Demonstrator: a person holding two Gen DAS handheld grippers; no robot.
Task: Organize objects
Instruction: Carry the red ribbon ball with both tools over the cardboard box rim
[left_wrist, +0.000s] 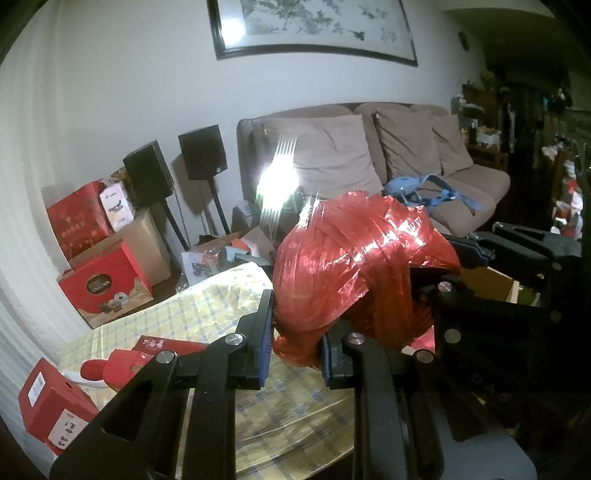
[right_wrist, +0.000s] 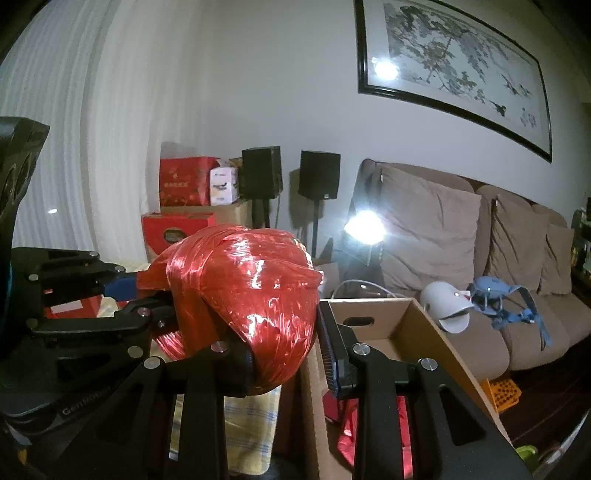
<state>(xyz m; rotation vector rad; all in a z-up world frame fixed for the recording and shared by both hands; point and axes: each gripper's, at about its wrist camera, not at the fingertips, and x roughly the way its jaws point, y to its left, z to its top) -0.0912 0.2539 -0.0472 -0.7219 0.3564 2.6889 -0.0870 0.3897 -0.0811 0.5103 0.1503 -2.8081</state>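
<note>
A big ball of shiny red plastic string (left_wrist: 343, 266) hangs in the air over the table, held from two sides. My left gripper (left_wrist: 297, 343) is shut on its lower strands, which bunch between the blue pads (left_wrist: 266, 354). From the right, my right gripper (left_wrist: 454, 273) clamps the ball's far side. In the right wrist view the string ball (right_wrist: 251, 295) fills the span of my right gripper (right_wrist: 284, 362); its left finger is mostly hidden behind the ball. There the left gripper (right_wrist: 147, 293) comes in from the left, its blue pad against the ball.
An open cardboard box (right_wrist: 424, 332) with red packets inside stands just right of the ball. A yellow checked tablecloth (left_wrist: 207, 314) carries red boxes (left_wrist: 51, 402) at its near left. Behind are a beige sofa (left_wrist: 406, 155), two black speakers (left_wrist: 201, 155) and stacked red gift boxes (left_wrist: 103, 291).
</note>
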